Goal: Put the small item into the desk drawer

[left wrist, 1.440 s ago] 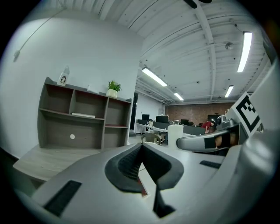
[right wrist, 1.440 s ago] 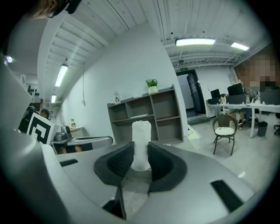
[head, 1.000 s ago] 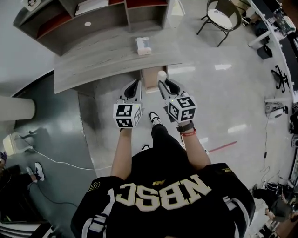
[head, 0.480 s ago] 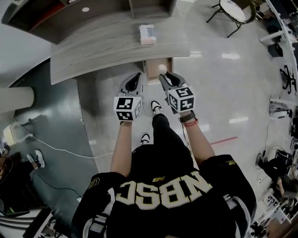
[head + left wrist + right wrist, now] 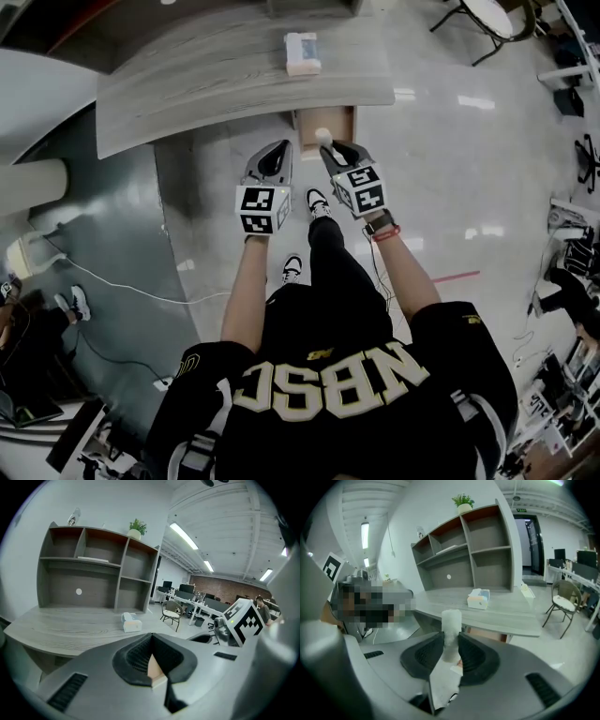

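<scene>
A small white, fuzzy cylinder (image 5: 451,626) stands upright between the pads of my right gripper (image 5: 450,641), which is shut on it. In the head view this white item (image 5: 323,137) hangs just in front of the open wooden drawer (image 5: 335,118) under the grey desk (image 5: 216,80). The right gripper (image 5: 330,148) points at the drawer's front edge. My left gripper (image 5: 280,148) hovers beside it to the left, under the desk's edge, jaws shut with nothing in them (image 5: 151,638).
A tissue box (image 5: 302,52) lies on the desk near its right end. A shelf unit (image 5: 98,573) stands at the back of the desk. Shiny floor (image 5: 450,169) spreads to the right, with a chair (image 5: 487,19) far off. The person's legs and shoes (image 5: 317,202) are below the grippers.
Both grippers have come closer to the desk. The white item now sits at the drawer's front edge. The grip on it has not changed.
</scene>
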